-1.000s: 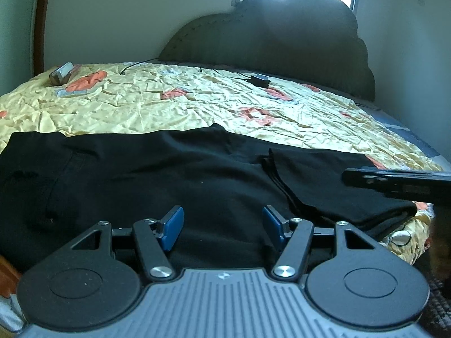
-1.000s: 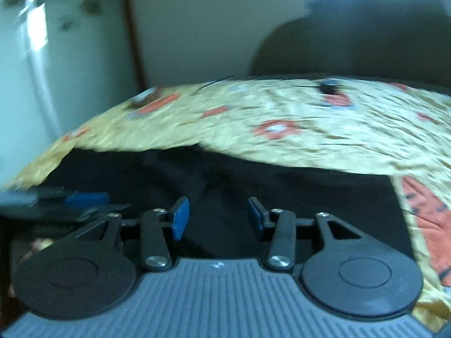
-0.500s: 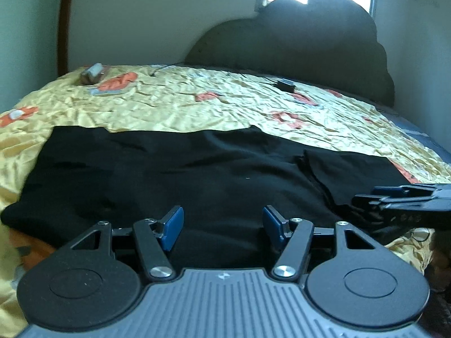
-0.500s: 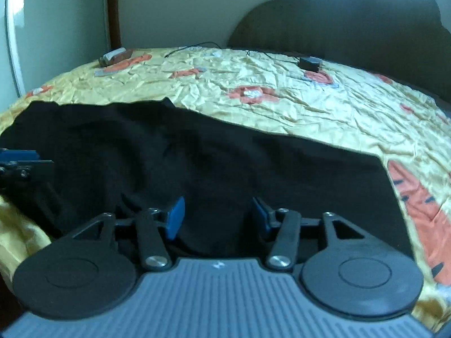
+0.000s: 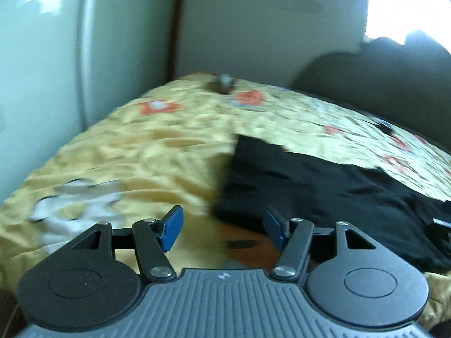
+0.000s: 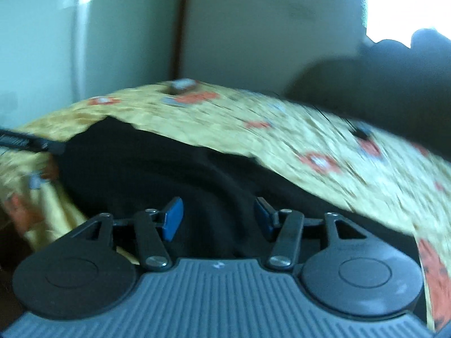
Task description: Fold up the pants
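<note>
Left hand-held gripper (image 5: 222, 229) is hovering released, nothing between its jaws, over bare bedspread (image 5: 126, 163) just left of the black pants (image 5: 324, 186). Right hand-held gripper (image 6: 217, 219) is opening over the pants, nothing gripped. Risk: a blind closure could be pinching bedspread, or catching a single layer and skewing the fold.

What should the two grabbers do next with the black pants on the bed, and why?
Probably lower the left gripper to the pants at their left end and pinch the edge. Its pads stand apart with nothing between them, over the yellow bedspread just beside the cloth. The right gripper is opening above the pants, also holding nothing, so no fold can start yet.
</note>
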The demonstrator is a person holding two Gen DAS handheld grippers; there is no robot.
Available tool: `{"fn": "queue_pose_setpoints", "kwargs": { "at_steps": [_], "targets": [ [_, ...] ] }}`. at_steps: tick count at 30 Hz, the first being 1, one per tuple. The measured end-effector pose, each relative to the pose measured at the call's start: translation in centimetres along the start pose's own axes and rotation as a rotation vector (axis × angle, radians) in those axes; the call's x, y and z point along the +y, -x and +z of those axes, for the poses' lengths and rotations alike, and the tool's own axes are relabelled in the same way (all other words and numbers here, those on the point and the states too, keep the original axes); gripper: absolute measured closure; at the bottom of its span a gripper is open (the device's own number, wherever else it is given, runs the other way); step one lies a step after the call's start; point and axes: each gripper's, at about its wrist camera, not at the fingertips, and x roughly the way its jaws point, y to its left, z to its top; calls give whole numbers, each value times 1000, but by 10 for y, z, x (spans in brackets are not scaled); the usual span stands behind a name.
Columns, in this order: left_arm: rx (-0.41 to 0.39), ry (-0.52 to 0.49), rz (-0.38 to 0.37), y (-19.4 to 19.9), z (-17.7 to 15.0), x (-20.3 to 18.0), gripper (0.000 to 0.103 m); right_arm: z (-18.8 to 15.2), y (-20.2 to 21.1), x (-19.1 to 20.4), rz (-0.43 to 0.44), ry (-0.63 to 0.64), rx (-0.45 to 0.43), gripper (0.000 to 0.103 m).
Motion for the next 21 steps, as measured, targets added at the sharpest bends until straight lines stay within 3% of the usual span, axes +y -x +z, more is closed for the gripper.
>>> {"fn": "queue_pose_setpoints", "kwargs": {
  "at_steps": [5,10,14,18,21],
  "targets": [
    [1,77,-17,2,3,25,41,20,-11,68,60,268,-62,47],
    [-10,47,-20,0,10,22,41,29,-36,126,81,464,-55,44],
    [-20,41,-38,-3,12,25,38,23,-45,149,116,551,-6,44],
    [-8,53,-48,-8,10,28,36,22,-63,156,62,581,26,43],
    [-14,60,-45,-9,10,30,36,22,-78,158,13,612,38,28]
  ]
}}
